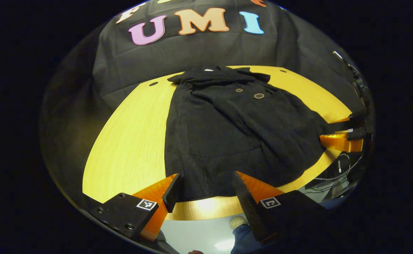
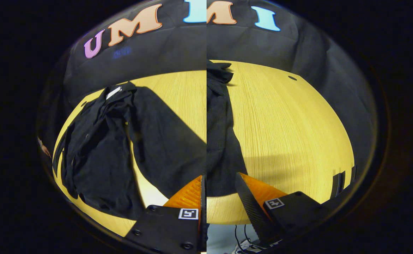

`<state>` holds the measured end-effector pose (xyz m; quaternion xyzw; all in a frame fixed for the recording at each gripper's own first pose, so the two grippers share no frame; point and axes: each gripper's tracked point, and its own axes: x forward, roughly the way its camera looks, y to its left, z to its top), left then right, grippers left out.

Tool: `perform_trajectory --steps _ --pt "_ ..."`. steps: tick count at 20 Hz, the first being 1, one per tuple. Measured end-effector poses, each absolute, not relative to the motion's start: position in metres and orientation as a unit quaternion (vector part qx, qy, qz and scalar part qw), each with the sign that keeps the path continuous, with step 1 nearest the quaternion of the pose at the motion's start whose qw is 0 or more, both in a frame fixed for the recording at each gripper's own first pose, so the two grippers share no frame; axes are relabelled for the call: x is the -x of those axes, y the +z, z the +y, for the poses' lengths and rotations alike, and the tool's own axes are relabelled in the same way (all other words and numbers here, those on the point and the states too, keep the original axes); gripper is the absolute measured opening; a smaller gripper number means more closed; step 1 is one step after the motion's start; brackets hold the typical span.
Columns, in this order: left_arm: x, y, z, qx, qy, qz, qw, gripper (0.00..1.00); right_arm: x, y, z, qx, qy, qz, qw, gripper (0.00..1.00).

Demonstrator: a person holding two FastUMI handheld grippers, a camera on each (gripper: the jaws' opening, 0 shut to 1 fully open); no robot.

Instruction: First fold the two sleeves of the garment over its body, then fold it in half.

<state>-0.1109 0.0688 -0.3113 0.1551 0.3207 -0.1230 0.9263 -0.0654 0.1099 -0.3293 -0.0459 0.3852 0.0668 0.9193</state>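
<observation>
A black buttoned garment (image 1: 227, 134) lies flat on the yellow wooden table (image 1: 132, 141), collar at the far end and hem toward me. My left gripper (image 1: 206, 176) stands open over the hem at the table's near edge, a finger on each side of the cloth. My right gripper (image 1: 342, 139) sits at the garment's right edge in the left gripper view. The right gripper view is split down the middle. Its left half shows the garment (image 2: 100, 155) with a sleeve (image 2: 164, 141) spread sideways. My right gripper (image 2: 219, 176) has its fingers apart, with dark cloth (image 2: 220, 141) reaching between them.
Two small dark holes (image 1: 153, 84) (image 2: 292, 78) mark the tabletop near its far edge. Bare wood (image 2: 291, 141) stretches to the right of the garment. Cables (image 1: 336, 173) hang off the table's right side, and a person's leg and shoe (image 1: 240, 225) show below the front edge.
</observation>
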Motion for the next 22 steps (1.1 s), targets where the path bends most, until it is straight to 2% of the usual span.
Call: perform_trajectory --steps 1,2,4,5,6,7,9,10,11,12,13,14,15,16,17,18,19,20,21,22 --pt "0.111 -0.312 0.069 -0.133 -0.117 0.319 0.931 0.91 0.066 -0.330 0.110 0.044 0.063 0.383 0.921 0.53" --pt "0.110 -0.313 0.070 -0.114 -0.109 0.320 0.934 0.91 0.066 -0.330 0.110 0.041 0.059 0.383 0.921 0.02" --pt "0.116 -0.315 0.068 -0.115 -0.106 0.315 0.936 0.93 0.067 -0.330 0.110 0.035 0.051 0.382 0.922 0.02" --pt "0.118 -0.316 0.068 -0.120 -0.106 0.313 0.936 0.93 0.068 -0.329 0.110 0.033 0.048 0.381 0.923 0.52" --pt "0.119 -0.314 0.069 -0.118 -0.104 0.309 0.938 0.93 0.068 -0.329 0.111 0.031 0.046 0.380 0.923 0.02" --pt "0.119 -0.314 0.070 -0.110 -0.100 0.309 0.939 0.92 0.068 -0.330 0.112 0.029 0.043 0.379 0.924 0.49" --pt "0.119 -0.315 0.065 -0.108 -0.102 0.307 0.940 0.91 0.070 -0.329 0.115 0.026 0.039 0.378 0.925 0.47" --pt "0.120 -0.315 0.063 -0.115 -0.107 0.305 0.939 0.91 0.070 -0.328 0.116 0.027 0.038 0.378 0.925 0.02" --pt "0.120 -0.317 0.061 -0.118 -0.114 0.307 0.937 0.85 0.070 -0.329 0.118 0.028 0.036 0.381 0.924 0.02" --pt "0.121 -0.316 0.058 -0.119 -0.120 0.309 0.936 0.83 0.070 -0.329 0.118 0.027 0.035 0.384 0.922 0.42" --pt "0.120 -0.317 0.057 -0.120 -0.124 0.313 0.934 0.73 0.071 -0.329 0.119 0.025 0.035 0.387 0.921 0.02" --pt "0.120 -0.317 0.056 -0.120 -0.127 0.315 0.933 0.70 0.071 -0.328 0.120 0.025 0.037 0.387 0.921 0.02" --pt "0.120 -0.317 0.056 -0.122 -0.130 0.318 0.931 0.67 0.070 -0.329 0.124 0.029 0.042 0.387 0.921 0.38" --pt "0.121 -0.316 0.056 -0.123 -0.133 0.318 0.931 0.65 0.070 -0.329 0.125 0.033 0.044 0.383 0.922 0.02" --pt "0.121 -0.316 0.054 -0.122 -0.140 0.319 0.929 0.64 0.071 -0.329 0.129 0.034 0.048 0.381 0.923 0.02" --pt "0.120 -0.316 0.052 -0.123 -0.144 0.318 0.929 0.64 0.071 -0.330 0.130 0.037 0.047 0.378 0.924 0.30" --pt "0.118 -0.317 0.052 -0.126 -0.146 0.319 0.928 0.53 0.071 -0.330 0.131 0.040 0.046 0.376 0.925 0.02" --pt "0.119 -0.317 0.052 -0.128 -0.150 0.323 0.926 0.52 0.071 -0.332 0.133 0.041 0.048 0.375 0.925 0.26" --pt "0.120 -0.317 0.050 -0.129 -0.154 0.327 0.923 0.51 0.071 -0.332 0.133 0.044 0.046 0.373 0.926 0.02" --pt "0.121 -0.317 0.049 -0.131 -0.159 0.331 0.921 0.45 0.071 -0.331 0.133 0.044 0.046 0.372 0.926 0.22"
